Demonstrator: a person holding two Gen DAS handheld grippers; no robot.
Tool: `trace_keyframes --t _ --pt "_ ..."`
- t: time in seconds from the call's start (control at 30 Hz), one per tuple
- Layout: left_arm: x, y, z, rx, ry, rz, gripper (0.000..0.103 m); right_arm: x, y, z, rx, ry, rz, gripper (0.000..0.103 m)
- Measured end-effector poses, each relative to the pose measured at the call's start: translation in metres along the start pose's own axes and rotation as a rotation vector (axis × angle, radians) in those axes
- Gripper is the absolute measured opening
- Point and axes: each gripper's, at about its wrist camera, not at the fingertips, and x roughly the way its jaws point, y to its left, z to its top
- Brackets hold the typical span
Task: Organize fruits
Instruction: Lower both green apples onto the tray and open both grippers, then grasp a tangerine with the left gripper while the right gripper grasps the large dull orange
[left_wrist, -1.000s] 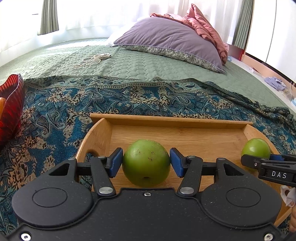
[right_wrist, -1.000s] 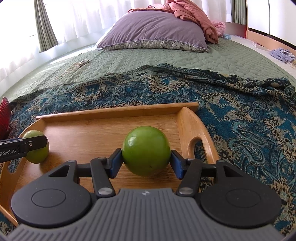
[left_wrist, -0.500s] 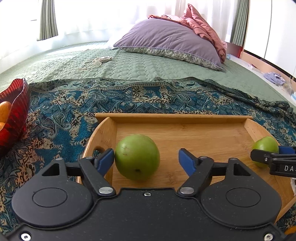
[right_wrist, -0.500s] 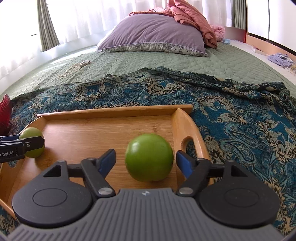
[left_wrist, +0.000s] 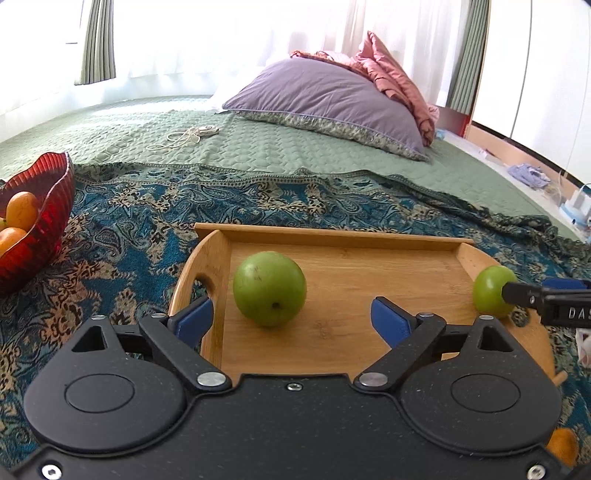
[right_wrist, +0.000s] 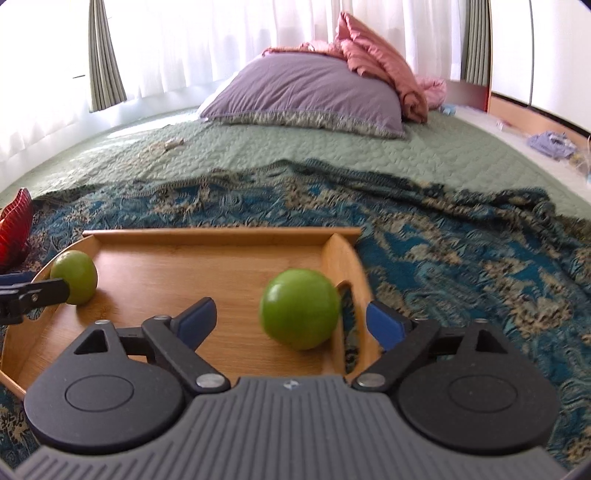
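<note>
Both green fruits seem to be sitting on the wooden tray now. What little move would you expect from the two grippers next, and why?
Probably both pull back off the wooden tray. The left gripper and right gripper are opening, and each green fruit rests on the tray, touching no pad. More fruit waits in the red bowl.

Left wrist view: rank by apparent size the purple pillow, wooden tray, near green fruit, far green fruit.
1. wooden tray
2. purple pillow, though it lies much farther off, so true size is unsure
3. near green fruit
4. far green fruit, probably alike in true size, only farther away
</note>
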Motion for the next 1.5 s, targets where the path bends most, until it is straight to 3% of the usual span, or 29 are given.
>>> trace_keyframes --t 0.43,0.73,1.27,1.5 --pt "-0.058 -0.006 -0.037 0.026 -0.070 -0.022 0.096 -0.041 -0.004 -0.021 -0.009 -0.052 0.098 0.103" --pt "-0.095 -0.008 -0.067 0.023 -0.122 -0.016 0.099 -0.068 -0.002 -0.042 -0.044 -0.097 0.121 0.103" --pt "-0.134 -0.011 -0.137 0.018 -0.175 0.033 0.102 -0.095 -0.002 -0.116 -0.036 -0.178 0.115 0.103" --pt "-0.142 -0.013 -0.157 0.021 -0.172 0.058 0.102 -0.097 -0.004 -0.136 -0.008 -0.161 0.096 0.103"
